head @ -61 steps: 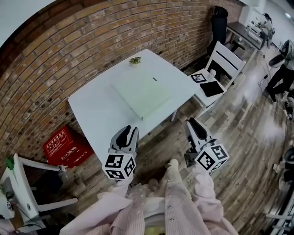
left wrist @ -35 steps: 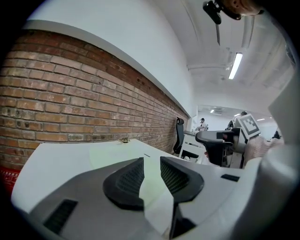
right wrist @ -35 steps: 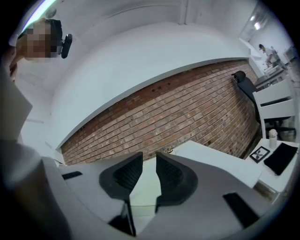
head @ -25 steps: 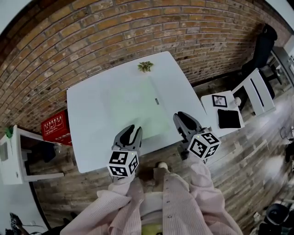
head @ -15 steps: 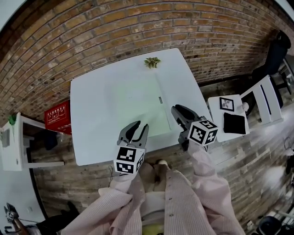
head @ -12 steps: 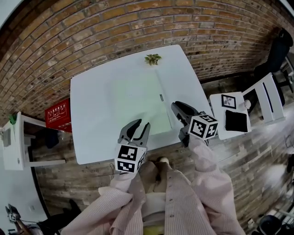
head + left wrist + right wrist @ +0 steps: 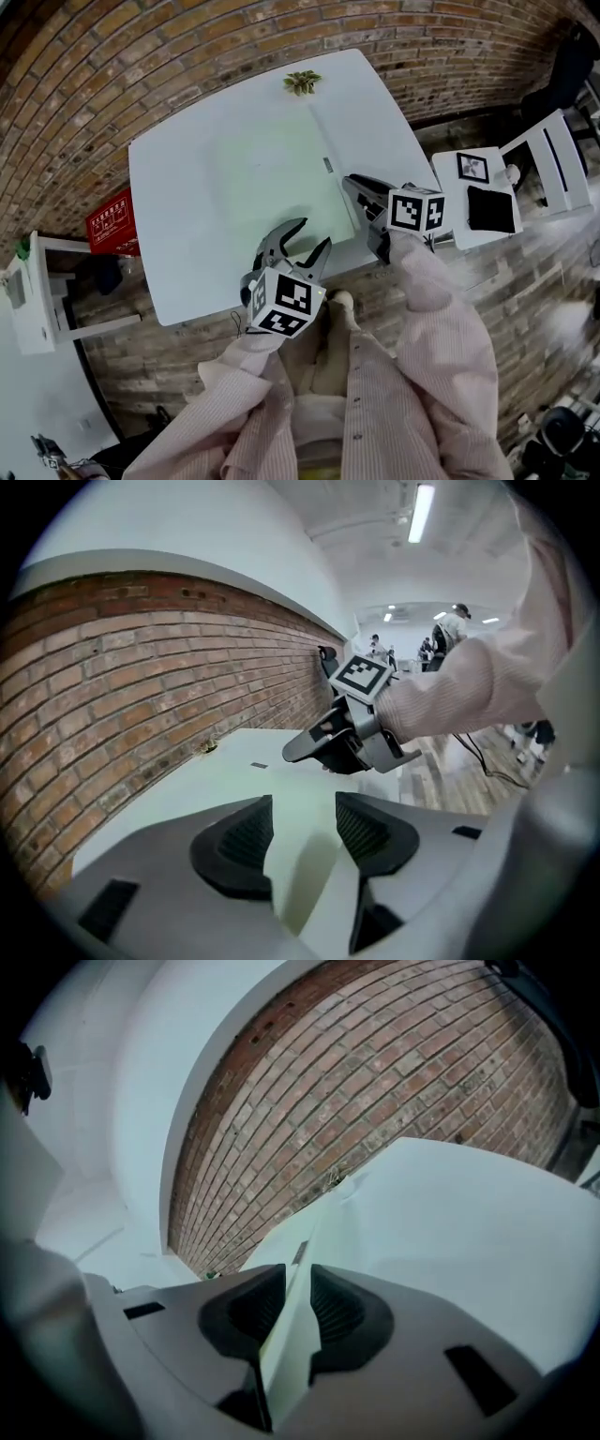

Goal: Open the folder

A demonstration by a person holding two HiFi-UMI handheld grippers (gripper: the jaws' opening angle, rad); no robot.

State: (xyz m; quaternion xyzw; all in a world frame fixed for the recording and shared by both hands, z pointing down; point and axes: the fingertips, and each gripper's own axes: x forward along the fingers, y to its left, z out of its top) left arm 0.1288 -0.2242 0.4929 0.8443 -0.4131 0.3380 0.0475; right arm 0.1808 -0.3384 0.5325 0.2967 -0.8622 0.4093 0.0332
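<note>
Both tongs have come down closer to the folder point(image 7: 272, 178) than a second ago, and the left tongs point(image 7: 315, 232) have rolled over. Their jaws are opening and stand wide apart at the folder's near corner, not pressing it. The right tongs point(image 7: 349, 180) sit at the folder's right edge, jaws a little apart, with that edge showing in the gap. The pale green folder lies flat and shut on the white desk point(image 7: 169, 216). A small plant point(image 7: 302, 82) sits just past the folder's far end.

White table point(image 7: 178, 187) with small green plant point(image 7: 301, 82); brick wall point(image 7: 187, 47), red crate point(image 7: 110, 223), white chair point(image 7: 553, 169).
</note>
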